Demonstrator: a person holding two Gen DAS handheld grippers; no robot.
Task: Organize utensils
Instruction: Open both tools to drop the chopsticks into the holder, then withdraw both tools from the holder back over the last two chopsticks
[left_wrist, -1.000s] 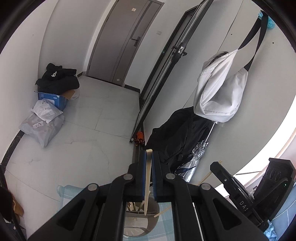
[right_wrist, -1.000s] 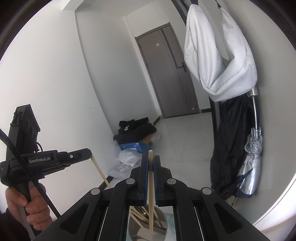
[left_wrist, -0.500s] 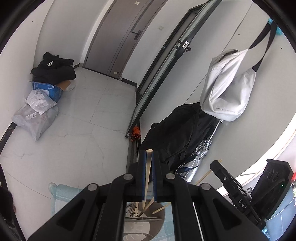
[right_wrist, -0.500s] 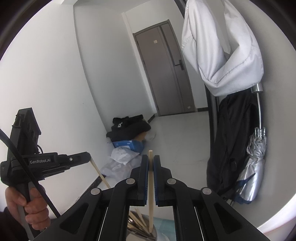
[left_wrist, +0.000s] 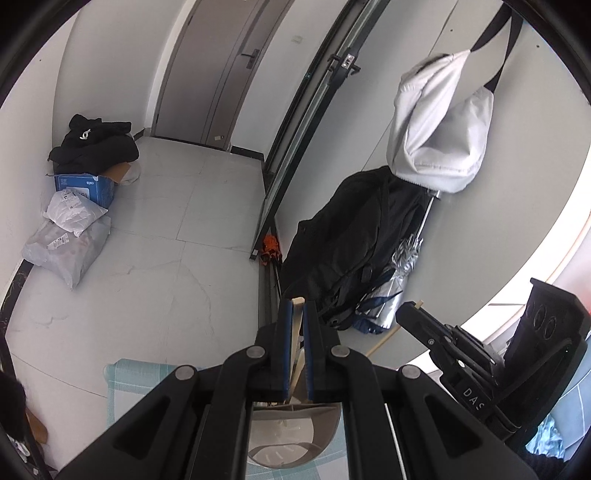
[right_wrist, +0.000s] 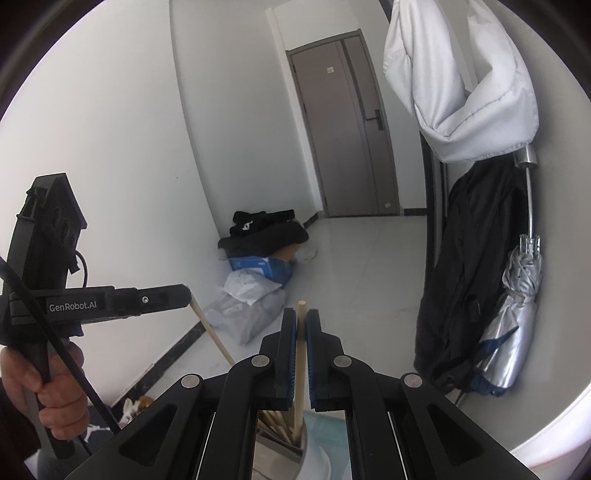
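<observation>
My left gripper (left_wrist: 298, 308) is shut on a pale wooden chopstick (left_wrist: 295, 336) that stands upright between the blue pads. Its lower end reaches into a metal utensil holder (left_wrist: 295, 443) right beneath. My right gripper (right_wrist: 302, 317) is shut on a second chopstick (right_wrist: 300, 362), whose lower end goes down among several chopsticks in the same holder (right_wrist: 284, 439). Each gripper shows in the other's view: the right gripper (left_wrist: 408, 310) with its chopstick (left_wrist: 384, 338), and the left gripper (right_wrist: 187, 293), held by a hand (right_wrist: 55, 391), with its chopstick (right_wrist: 214, 332).
The holder stands on a teal checked cloth (left_wrist: 125, 376). Past the table are a tiled floor, parcels and a blue box (left_wrist: 74, 221) by the left wall, a grey door (right_wrist: 343, 129), and a black coat (left_wrist: 340, 251), folded umbrella (right_wrist: 517, 325) and white bag (left_wrist: 439, 125) on the right wall.
Both grippers have sunk toward the holder, each still shut on its chopstick. The chopsticks' lower ends now sit deeper in the holder, and both views have rolled slightly.
</observation>
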